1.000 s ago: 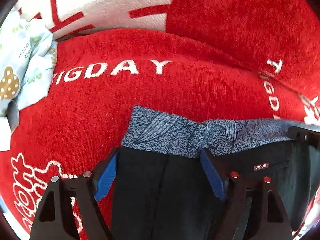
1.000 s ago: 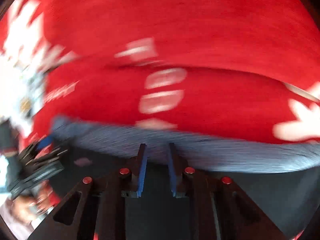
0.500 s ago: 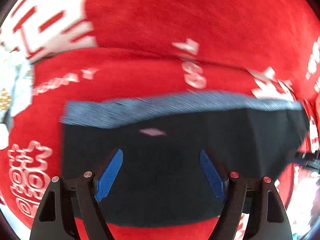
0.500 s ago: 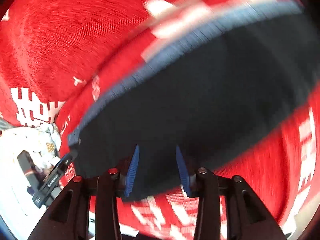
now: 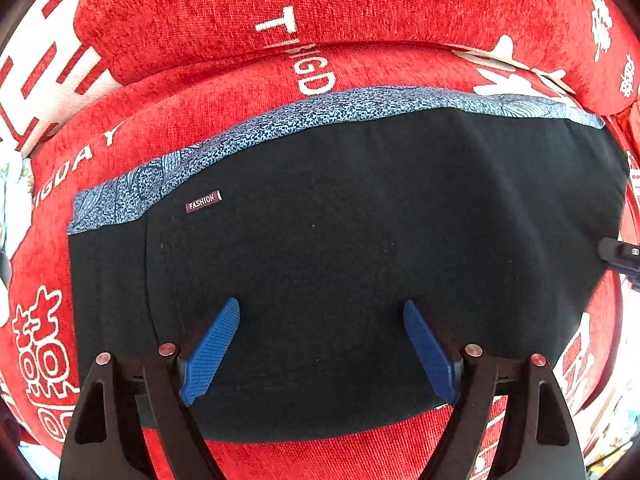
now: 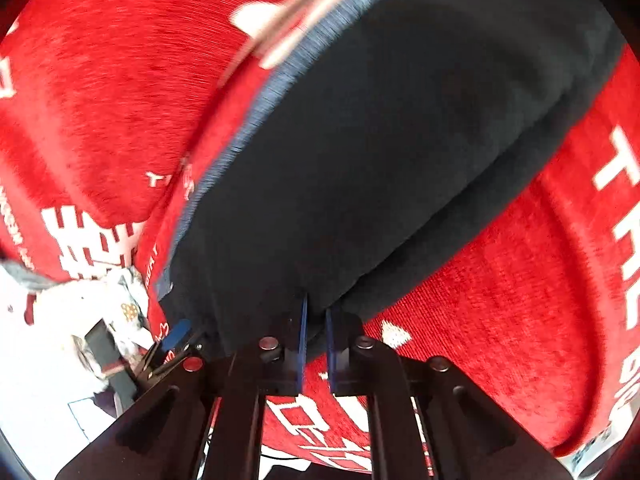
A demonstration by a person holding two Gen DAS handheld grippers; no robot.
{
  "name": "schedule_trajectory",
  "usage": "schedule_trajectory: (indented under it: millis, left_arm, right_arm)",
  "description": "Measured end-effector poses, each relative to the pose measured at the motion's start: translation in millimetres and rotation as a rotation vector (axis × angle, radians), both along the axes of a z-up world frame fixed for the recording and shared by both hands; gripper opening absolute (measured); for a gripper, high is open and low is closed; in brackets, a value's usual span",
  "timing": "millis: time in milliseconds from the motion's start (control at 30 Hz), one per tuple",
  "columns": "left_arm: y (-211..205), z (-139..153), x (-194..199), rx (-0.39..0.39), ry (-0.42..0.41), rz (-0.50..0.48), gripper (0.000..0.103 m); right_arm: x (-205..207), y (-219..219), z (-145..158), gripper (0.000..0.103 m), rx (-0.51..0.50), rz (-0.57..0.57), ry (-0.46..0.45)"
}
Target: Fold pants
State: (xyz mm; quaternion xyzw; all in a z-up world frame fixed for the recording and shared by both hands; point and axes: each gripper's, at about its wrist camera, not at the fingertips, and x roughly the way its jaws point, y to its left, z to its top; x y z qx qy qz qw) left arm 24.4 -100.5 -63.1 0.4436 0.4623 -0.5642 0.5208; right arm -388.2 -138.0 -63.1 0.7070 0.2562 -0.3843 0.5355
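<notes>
Black pants (image 5: 340, 260) with a blue-grey patterned waistband (image 5: 280, 128) and a small "FASHION" label (image 5: 203, 201) lie folded on a red sofa cushion (image 5: 180, 120). My left gripper (image 5: 320, 308) hovers over their near half, jaws wide and still opening, with nothing pinched. The right gripper (image 6: 315, 312) is at the pants' (image 6: 380, 140) side edge. Its jaws are closing to a thin slit, with the dark cloth's edge caught between the pads. That gripper (image 5: 620, 256) also peeks in at the right of the left wrist view. A blue pad of the left gripper (image 6: 176, 336) shows low left in the right wrist view.
The red backrest (image 5: 360, 8) with white lettering rises behind the cushion. A pale printed cloth (image 6: 124, 304) lies off the cushion's left end, beside a bright white area. Bare red cushion (image 6: 500, 300) lies right of the pants in the right wrist view.
The left gripper has drawn back from the waistband, so the whole folded pants show. The right gripper swung round to the pants' side, opened, then shut on the edge.
</notes>
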Motion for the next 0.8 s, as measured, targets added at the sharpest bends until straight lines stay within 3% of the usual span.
schedule_trajectory:
  millis: [167, 333, 433, 500, 633, 767, 800]
  left_arm:
    - [-5.6, -3.5, -5.9, -0.009, -0.016, 0.005, 0.084]
    - [-11.8, 1.3, -11.0, 0.031, -0.025, 0.041, 0.084]
    - [-11.7, 18.7, -21.3, -0.002, 0.013, 0.054, 0.084]
    - [-15.0, 29.8, -36.4, -0.031, 0.036, 0.041, 0.084]
    - [-28.5, 26.6, -65.8, -0.021, 0.079, 0.029, 0.084]
    - [-29.8, -2.6, -70.9, 0.066, 0.124, 0.123, 0.084]
    - [-26.1, -2.8, -70.9, 0.041, 0.125, 0.14, 0.084]
  right_arm:
    - [-16.9, 20.5, -26.8, 0.0, 0.059, 0.036, 0.1]
    - [-51.0, 31.9, -7.9, 0.002, 0.016, -0.032, 0.038]
    - [-79.4, 21.3, 5.4, 0.011, -0.032, -0.065, 0.067]
    - [-107.6, 10.7, 6.2, 0.023, -0.041, -0.136, 0.069]
    - [-147.1, -13.6, 1.9, 0.023, -0.063, -0.236, 0.043]
    - [-163.3, -21.2, -9.8, 0.023, -0.004, -0.26, -0.009]
    - [-168.4, -20.8, -10.2, 0.024, -0.003, -0.256, -0.023]
